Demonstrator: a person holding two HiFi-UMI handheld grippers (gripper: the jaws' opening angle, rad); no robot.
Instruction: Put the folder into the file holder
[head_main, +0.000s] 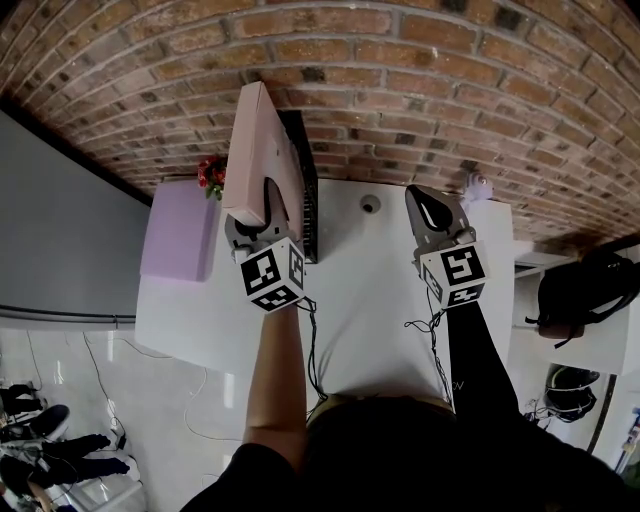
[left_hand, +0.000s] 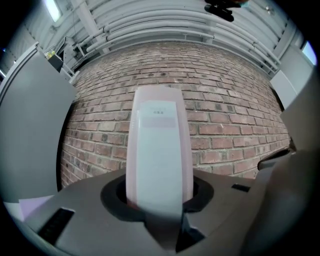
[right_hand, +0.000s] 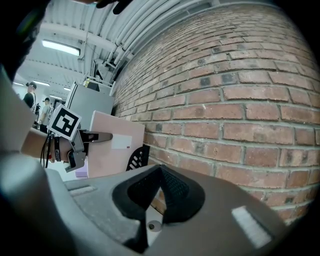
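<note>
My left gripper (head_main: 270, 205) is shut on the lower end of a pale pink folder (head_main: 256, 150), which stands upright above the white table (head_main: 360, 290). In the left gripper view the folder's spine (left_hand: 160, 150) rises between the jaws of the left gripper (left_hand: 160, 202). The black mesh file holder (head_main: 306, 190) stands right behind the folder, against the brick wall. My right gripper (head_main: 428, 205) hovers to the right, shut with nothing in it. The right gripper view shows its jaw tips (right_hand: 160, 172) together, and beyond them the folder (right_hand: 112, 150), the left gripper (right_hand: 82, 137) and the file holder (right_hand: 136, 157).
A lilac folder (head_main: 180, 232) lies flat at the table's left end, beside red flowers (head_main: 211, 173). A round cable hole (head_main: 370, 203) is in the table near the wall. A small pale object (head_main: 478, 183) sits at the far right corner. A black backpack (head_main: 585, 290) rests right of the table.
</note>
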